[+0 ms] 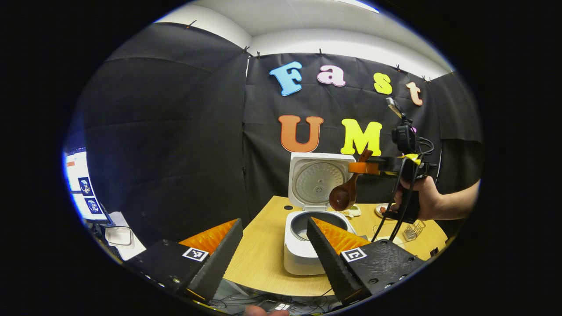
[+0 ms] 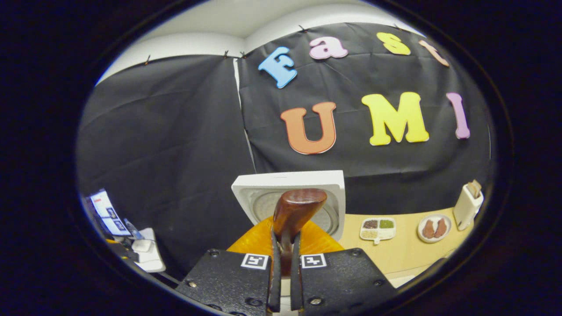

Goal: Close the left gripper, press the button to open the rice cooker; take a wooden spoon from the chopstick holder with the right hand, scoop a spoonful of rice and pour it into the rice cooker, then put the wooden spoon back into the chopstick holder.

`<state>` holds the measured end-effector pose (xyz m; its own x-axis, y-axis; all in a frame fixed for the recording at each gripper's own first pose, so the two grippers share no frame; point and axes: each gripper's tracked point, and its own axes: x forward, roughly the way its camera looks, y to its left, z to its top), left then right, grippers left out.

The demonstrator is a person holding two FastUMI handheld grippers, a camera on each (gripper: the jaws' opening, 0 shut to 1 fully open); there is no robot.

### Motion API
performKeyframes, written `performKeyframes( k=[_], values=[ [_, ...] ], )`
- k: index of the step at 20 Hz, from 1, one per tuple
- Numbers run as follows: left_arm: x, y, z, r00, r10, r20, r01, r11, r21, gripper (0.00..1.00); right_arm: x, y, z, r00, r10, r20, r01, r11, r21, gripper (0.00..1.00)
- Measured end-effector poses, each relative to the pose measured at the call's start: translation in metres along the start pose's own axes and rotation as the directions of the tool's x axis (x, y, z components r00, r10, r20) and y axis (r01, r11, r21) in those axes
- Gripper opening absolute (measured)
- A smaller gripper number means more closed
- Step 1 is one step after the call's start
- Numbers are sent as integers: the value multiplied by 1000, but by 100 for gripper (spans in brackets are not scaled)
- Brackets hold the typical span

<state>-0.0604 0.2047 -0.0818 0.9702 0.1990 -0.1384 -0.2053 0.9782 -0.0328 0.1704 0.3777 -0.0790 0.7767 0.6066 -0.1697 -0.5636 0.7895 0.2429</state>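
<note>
The white rice cooker (image 1: 303, 254) stands on the wooden table with its lid (image 1: 317, 177) raised and the inner pot (image 1: 307, 224) exposed. My left gripper (image 1: 273, 256) is open in front of the cooker, holding nothing. My right gripper (image 1: 362, 168), held by a hand (image 1: 423, 199), hovers above the pot's right side, shut on the handle of the wooden spoon (image 1: 345, 194). The spoon hangs bowl-down over the pot, its hollow dark and glossy. In the right gripper view, my right gripper (image 2: 284, 248) clamps the spoon handle (image 2: 298, 208) in front of the raised lid (image 2: 263, 186).
A wire chopstick holder (image 1: 413, 230) stands at the table's right. Behind it are a divided tray of grains (image 2: 377, 229), a plate with brown pieces (image 2: 434, 228) and a white container (image 2: 468, 205). A monitor (image 1: 83, 188) sits off the table to the left.
</note>
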Motion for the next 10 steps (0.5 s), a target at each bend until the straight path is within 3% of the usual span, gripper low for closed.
performKeyframes(
  k=[3,10],
  values=[
    [-3,-13,0,1000,-11,-4,11,1000,10,95,-23,-22,14,1000,-5,15,2,990,143,14],
    [17,-53,6,998,-58,-5,58,998,-7,94,-95,-98,50,995,-84,59,63,951,303,14]
  ],
)
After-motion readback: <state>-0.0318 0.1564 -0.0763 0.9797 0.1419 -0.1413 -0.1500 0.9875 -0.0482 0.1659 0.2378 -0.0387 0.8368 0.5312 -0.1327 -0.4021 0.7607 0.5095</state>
